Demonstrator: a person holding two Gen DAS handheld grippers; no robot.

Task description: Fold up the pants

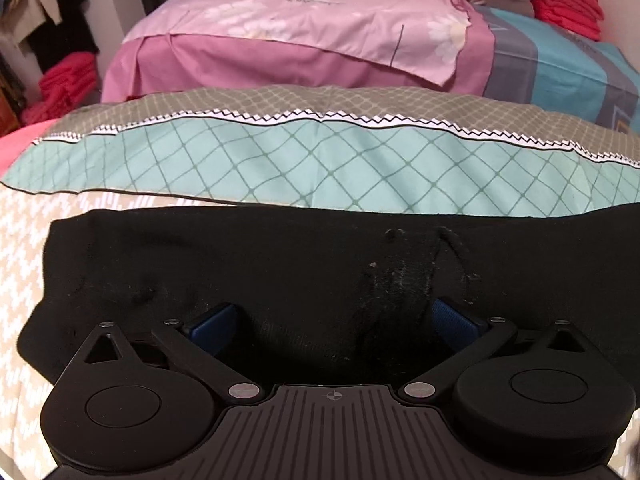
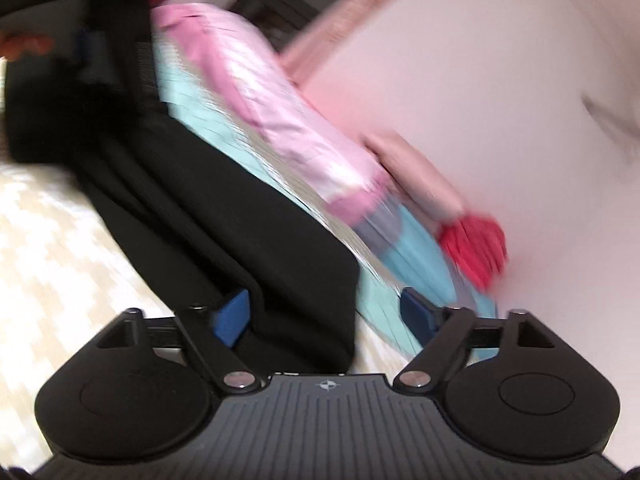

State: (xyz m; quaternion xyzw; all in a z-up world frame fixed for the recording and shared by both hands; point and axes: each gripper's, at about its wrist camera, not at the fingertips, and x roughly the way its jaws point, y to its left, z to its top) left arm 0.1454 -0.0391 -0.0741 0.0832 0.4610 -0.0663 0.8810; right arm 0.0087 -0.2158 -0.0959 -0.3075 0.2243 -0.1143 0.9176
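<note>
The black pants [image 1: 280, 256] lie flat across the patterned beige bedspread [image 1: 24, 264], folded into a wide band. My left gripper [image 1: 334, 320] is open, low over the pants' near edge, its blue pads [image 1: 212, 322] wide apart with black cloth between them. In the blurred, tilted right wrist view the pants [image 2: 224, 208] run from upper left down to the gripper. My right gripper [image 2: 324, 314] is open, with the pants' folded end between its blue pads [image 2: 232, 314].
A teal checked pillow [image 1: 320, 168] lies just behind the pants, with a pink quilt [image 1: 304, 28] and a blue striped one [image 1: 560, 68] behind it. Red folded cloth [image 1: 568, 4] sits at the back right and more [image 1: 68, 84] at the left. A pale wall [image 2: 480, 80] is at the right.
</note>
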